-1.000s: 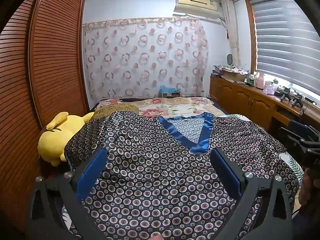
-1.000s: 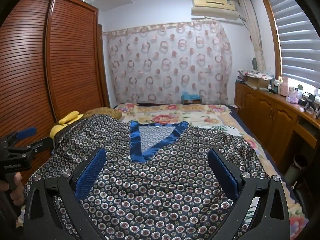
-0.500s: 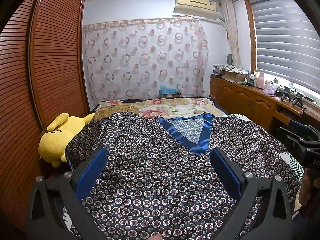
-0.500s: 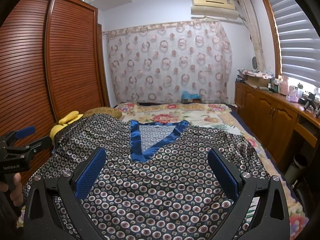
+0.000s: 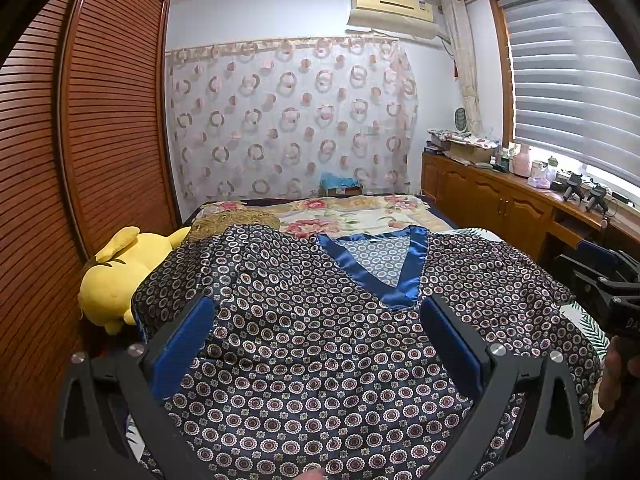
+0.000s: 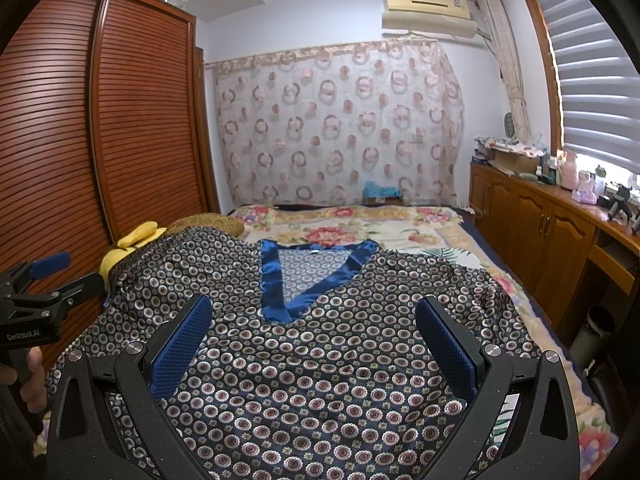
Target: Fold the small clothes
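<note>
A dark navy top with a circle print and a blue satin V-neck lies spread flat on the bed, neck away from me. It also shows in the right wrist view. My left gripper is open and empty, hovering over the top's near left part. My right gripper is open and empty, hovering over the near right part. Each gripper shows at the edge of the other's view: the right one and the left one.
A yellow plush toy lies at the bed's left edge beside a slatted wooden wardrobe. A floral bedspread covers the far bed. A wooden cabinet with clutter runs along the right wall. A bin stands by it.
</note>
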A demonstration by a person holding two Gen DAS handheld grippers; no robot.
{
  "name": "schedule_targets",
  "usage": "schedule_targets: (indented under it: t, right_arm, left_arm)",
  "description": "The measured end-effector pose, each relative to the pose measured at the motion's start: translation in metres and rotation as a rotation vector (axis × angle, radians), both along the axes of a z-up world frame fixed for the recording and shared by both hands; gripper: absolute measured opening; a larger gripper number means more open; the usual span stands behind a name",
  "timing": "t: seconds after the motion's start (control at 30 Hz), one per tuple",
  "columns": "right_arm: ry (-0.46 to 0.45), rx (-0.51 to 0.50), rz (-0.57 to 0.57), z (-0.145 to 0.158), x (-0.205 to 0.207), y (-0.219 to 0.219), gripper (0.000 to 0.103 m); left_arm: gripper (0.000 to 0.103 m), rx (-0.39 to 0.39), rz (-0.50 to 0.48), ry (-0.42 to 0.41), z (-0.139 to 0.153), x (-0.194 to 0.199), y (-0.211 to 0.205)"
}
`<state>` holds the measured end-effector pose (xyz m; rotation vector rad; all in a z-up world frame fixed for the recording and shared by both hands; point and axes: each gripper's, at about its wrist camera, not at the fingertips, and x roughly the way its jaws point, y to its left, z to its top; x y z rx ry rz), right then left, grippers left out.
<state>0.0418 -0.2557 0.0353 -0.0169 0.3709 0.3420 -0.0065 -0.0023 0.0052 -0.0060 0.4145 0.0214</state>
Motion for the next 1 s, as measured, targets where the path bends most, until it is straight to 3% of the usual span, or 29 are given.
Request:
schedule_targets:
  t: [1.0]
  right_arm:
    - [0.003, 0.001, 0.0, -0.0065, 0.0014, -0.0017, 0.103]
  left_arm:
    - [0.103, 0.005, 0.001, -0.006, 0.0011, -0.0011, -0.0001]
